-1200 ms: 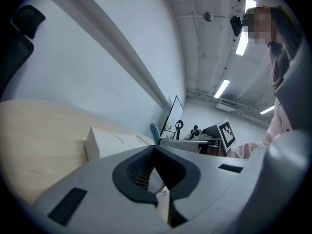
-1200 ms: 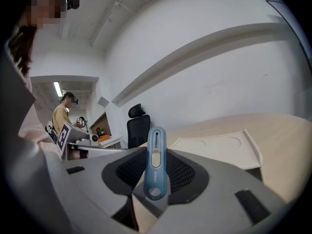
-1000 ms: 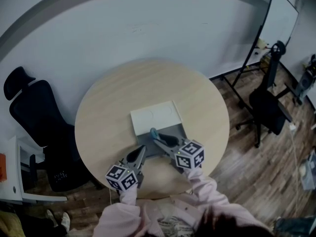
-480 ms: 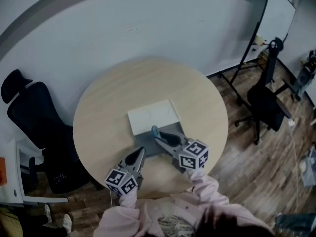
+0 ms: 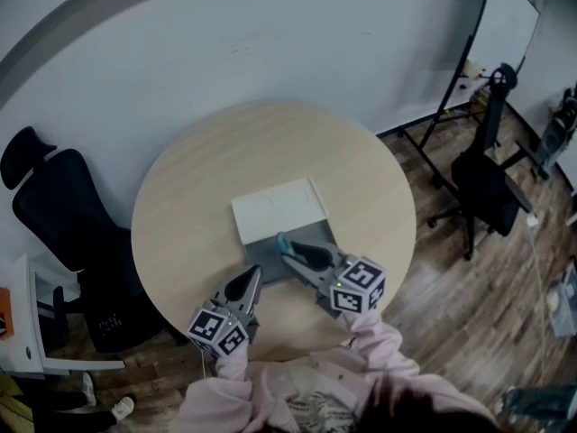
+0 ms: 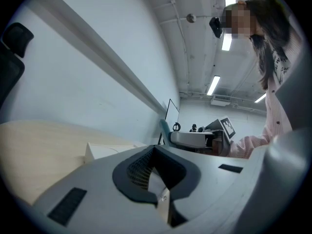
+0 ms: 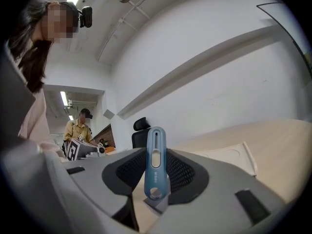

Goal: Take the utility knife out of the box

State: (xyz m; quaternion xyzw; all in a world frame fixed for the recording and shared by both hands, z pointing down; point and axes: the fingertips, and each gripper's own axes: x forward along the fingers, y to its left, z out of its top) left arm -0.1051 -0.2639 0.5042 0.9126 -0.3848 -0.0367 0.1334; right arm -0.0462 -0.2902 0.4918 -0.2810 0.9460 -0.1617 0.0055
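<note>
The blue utility knife (image 7: 155, 165) stands upright between the pads of my right gripper (image 7: 157, 199), which is shut on it. From the head view, the right gripper (image 5: 287, 251) holds the knife (image 5: 282, 243) just above the grey box base (image 5: 267, 260), whose white lid (image 5: 278, 208) lies open behind it. My left gripper (image 5: 253, 276) sits at the box's near left corner. Its jaws meet with nothing between them (image 6: 161, 199). The left gripper view shows the white lid (image 6: 105, 150) and, beyond it, the knife (image 6: 165, 129) in the right gripper.
The box rests on a round wooden table (image 5: 198, 188). A black office chair (image 5: 54, 215) stands at the left, a whiteboard on a stand (image 5: 505, 34) and another chair (image 5: 487, 192) at the right. Another person (image 7: 80, 126) stands far off.
My right gripper has lifted a little with the knife held in it. The left gripper has hardly moved.
</note>
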